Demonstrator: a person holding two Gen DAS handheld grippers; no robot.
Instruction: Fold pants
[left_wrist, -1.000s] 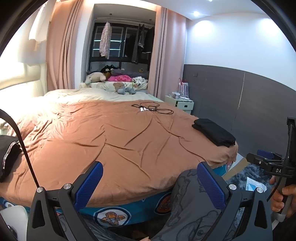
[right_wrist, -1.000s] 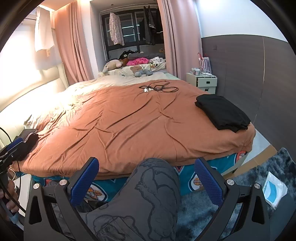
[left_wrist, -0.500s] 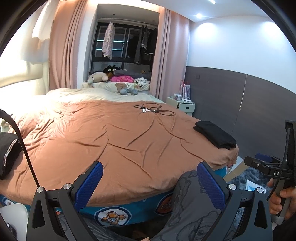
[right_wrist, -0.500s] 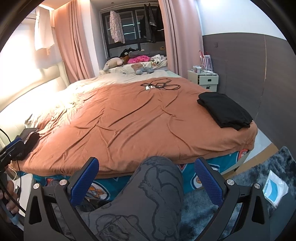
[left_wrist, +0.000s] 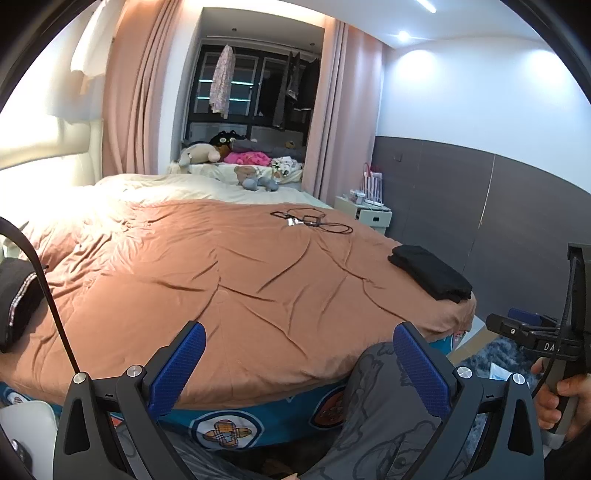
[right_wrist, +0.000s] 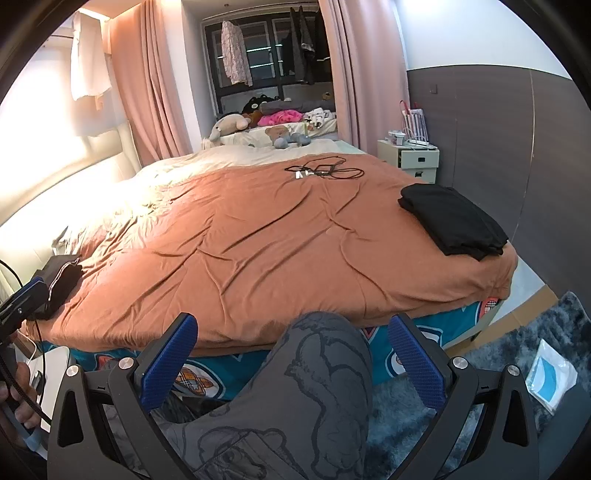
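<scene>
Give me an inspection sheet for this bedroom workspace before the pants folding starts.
Surface: bed under a wrinkled brown cover.
Job's things: folded black pants at the bed's right corner; another dark garment at its left edge.
Clutter: stuffed toys beyond the far end; white packet on the rug.
Grippers: left gripper and right gripper both open, holding nothing, short of the bed.
Cables: black cable tangle on the far cover.
Surroundings: pink curtains, nightstand, grey wall panel; the person's knee below.
</scene>
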